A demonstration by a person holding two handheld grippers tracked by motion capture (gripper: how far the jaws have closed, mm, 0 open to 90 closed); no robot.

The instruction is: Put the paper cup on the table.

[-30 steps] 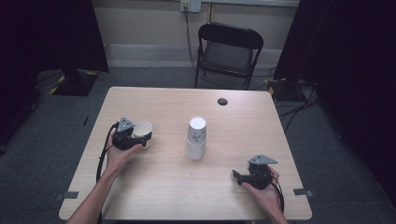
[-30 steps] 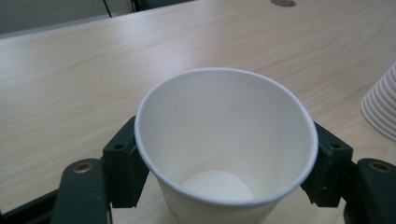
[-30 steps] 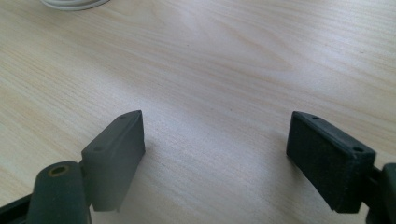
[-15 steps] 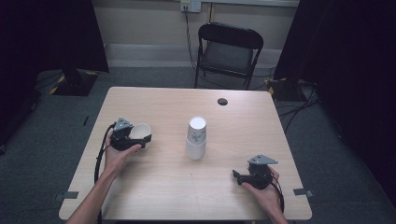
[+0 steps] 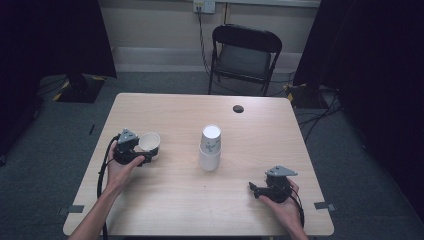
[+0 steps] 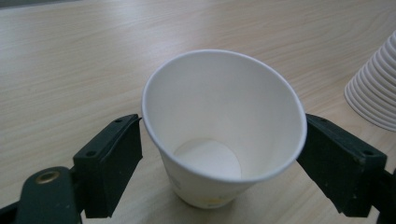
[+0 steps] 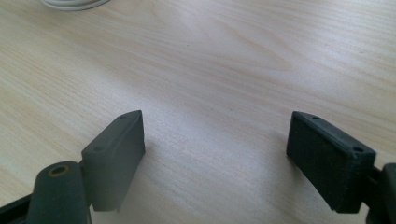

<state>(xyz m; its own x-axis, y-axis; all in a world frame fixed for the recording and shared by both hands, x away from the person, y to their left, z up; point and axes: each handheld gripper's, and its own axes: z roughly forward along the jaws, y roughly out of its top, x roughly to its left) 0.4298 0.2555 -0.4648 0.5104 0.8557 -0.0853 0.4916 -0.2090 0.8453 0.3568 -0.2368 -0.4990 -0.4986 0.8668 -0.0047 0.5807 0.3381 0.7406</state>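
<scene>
A single white paper cup (image 6: 219, 140) stands upright and empty on the wooden table (image 5: 165, 210), left of centre (image 5: 150, 142). My left gripper (image 5: 145, 151) is open. Its two black jaws flank the cup at rim height, close to or just touching the rim, and the cup is not squeezed. An upside-down stack of white paper cups (image 5: 210, 149) stands at the table's middle, and its ribbed edge (image 6: 373, 88) shows at the right of the left gripper view. My right gripper (image 5: 254, 189) rests near the front right, open over bare wood (image 7: 215, 135), pointing left.
A small dark round spot (image 5: 238, 108) lies on the table toward the far right. A black folding chair (image 5: 245, 52) stands behind the far edge. The rim of the stack (image 7: 72, 3) peeks in at the top of the right gripper view.
The left hand and gripper have shifted slightly with the cup, whose open mouth now shows more plainly. The right gripper has stayed put.
</scene>
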